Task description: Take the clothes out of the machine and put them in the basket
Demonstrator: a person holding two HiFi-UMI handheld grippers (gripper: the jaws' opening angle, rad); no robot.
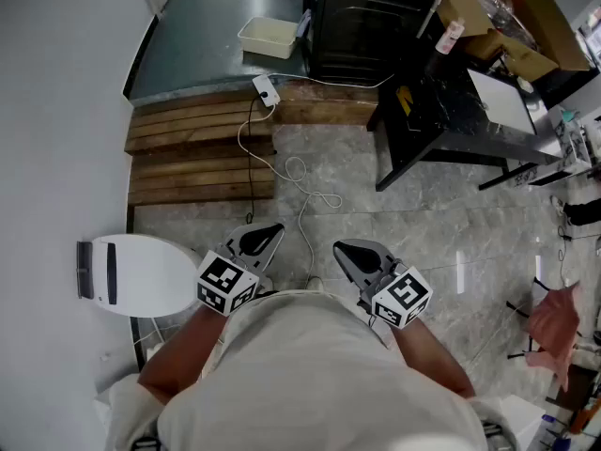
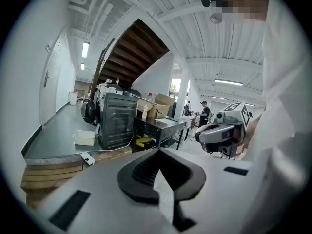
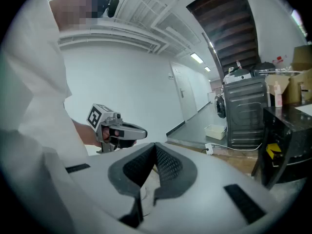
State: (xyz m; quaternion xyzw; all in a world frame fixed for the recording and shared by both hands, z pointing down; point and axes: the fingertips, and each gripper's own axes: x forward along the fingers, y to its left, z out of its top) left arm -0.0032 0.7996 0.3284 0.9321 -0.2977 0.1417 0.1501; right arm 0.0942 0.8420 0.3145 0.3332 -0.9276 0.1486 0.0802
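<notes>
The dark front-loading machine (image 1: 366, 22) stands far off on the grey platform, also visible in the left gripper view as a dark machine (image 2: 117, 120) and in the right gripper view as a dark machine (image 3: 246, 112). A small white basket (image 1: 268, 38) sits beside it on the platform. No clothes show in any view. My left gripper (image 1: 276, 227) and right gripper (image 1: 341, 248) are held close to my body, above the tiled floor, both shut and empty. Their jaws meet with nothing between them in the left gripper (image 2: 157, 165) and right gripper (image 3: 155, 159) views.
Wooden steps (image 1: 202, 148) lead up to the platform, with a white power strip (image 1: 266, 89) and its cable (image 1: 300, 181) trailing over the floor. A black table (image 1: 451, 111) with cardboard boxes stands at the right. A white oval object (image 1: 141, 272) lies at my left.
</notes>
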